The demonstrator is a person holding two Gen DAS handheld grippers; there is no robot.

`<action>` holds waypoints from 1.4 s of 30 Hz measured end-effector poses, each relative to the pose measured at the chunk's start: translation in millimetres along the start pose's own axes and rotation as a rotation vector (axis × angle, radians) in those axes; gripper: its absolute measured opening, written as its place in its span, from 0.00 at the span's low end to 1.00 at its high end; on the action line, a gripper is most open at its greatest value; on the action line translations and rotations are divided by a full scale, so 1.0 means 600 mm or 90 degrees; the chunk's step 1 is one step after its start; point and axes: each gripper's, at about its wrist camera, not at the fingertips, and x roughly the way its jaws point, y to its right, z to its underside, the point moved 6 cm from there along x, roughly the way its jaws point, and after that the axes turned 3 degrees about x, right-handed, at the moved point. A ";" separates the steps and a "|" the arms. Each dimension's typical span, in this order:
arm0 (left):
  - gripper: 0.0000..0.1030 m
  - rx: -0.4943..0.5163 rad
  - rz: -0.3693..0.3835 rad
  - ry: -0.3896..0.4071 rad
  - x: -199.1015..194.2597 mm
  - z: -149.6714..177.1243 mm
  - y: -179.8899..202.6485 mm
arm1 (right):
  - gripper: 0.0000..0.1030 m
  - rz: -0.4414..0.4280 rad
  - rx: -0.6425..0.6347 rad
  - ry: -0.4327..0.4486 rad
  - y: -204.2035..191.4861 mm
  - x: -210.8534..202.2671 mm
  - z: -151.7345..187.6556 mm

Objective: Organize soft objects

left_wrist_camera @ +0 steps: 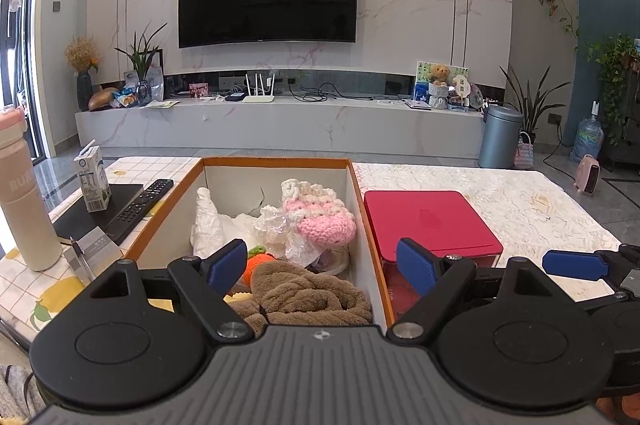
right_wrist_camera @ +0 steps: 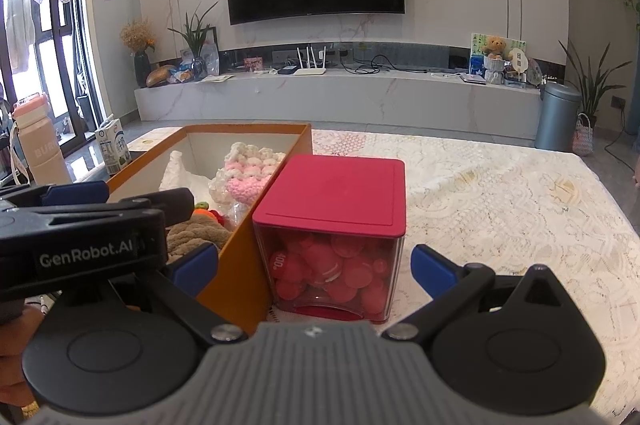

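Observation:
An orange-rimmed cardboard box [left_wrist_camera: 188, 185] [right_wrist_camera: 248, 265] sits on the table holding soft things: a pink and white crochet piece [left_wrist_camera: 320, 217] [right_wrist_camera: 248, 173], a brown plush towel [left_wrist_camera: 308, 295] [right_wrist_camera: 192, 237], an orange knitted toy [left_wrist_camera: 256, 263], white crumpled paper [left_wrist_camera: 210, 225] and clear plastic wrap [left_wrist_camera: 280, 233]. My left gripper [left_wrist_camera: 322, 267] is open above the box's near end, with nothing between its fingers. My right gripper [right_wrist_camera: 316, 267] is open, straddling a clear container with a red lid [right_wrist_camera: 332, 201] [left_wrist_camera: 428, 221] full of red discs.
Left of the box lie a remote control [left_wrist_camera: 140, 209], a black tablet [left_wrist_camera: 86, 215], a milk carton [left_wrist_camera: 93, 181] and a beige bottle [left_wrist_camera: 22, 193]. White lace cloth [right_wrist_camera: 520, 225] covers the table to the right. A TV unit [left_wrist_camera: 280, 121] stands beyond the table.

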 end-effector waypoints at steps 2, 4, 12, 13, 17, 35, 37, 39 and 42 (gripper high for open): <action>0.96 -0.003 0.003 -0.001 0.000 -0.001 -0.002 | 0.98 -0.001 0.001 0.001 0.000 0.000 0.000; 0.96 -0.006 0.006 -0.002 0.000 -0.001 -0.004 | 0.98 0.001 -0.001 0.007 0.000 -0.002 -0.001; 0.96 -0.001 0.005 -0.003 0.001 0.000 -0.005 | 0.97 0.004 -0.006 0.006 -0.001 -0.002 -0.001; 0.96 0.000 0.005 -0.004 0.001 0.000 -0.004 | 0.97 0.005 -0.006 0.005 -0.001 -0.002 0.000; 0.96 0.001 0.006 -0.007 0.002 0.000 -0.004 | 0.98 0.005 -0.006 0.003 -0.001 -0.001 0.000; 0.96 0.001 -0.007 -0.001 -0.001 0.002 0.001 | 0.97 0.003 0.002 0.001 0.002 0.000 0.001; 0.96 0.002 -0.007 -0.001 -0.001 0.002 0.001 | 0.97 0.003 0.002 0.000 0.002 0.001 0.001; 0.96 0.001 -0.008 -0.001 -0.001 0.002 0.000 | 0.98 0.003 0.002 -0.001 0.002 0.001 0.001; 0.96 0.001 -0.008 -0.001 -0.001 0.002 0.000 | 0.98 0.003 0.002 0.000 0.002 0.001 0.001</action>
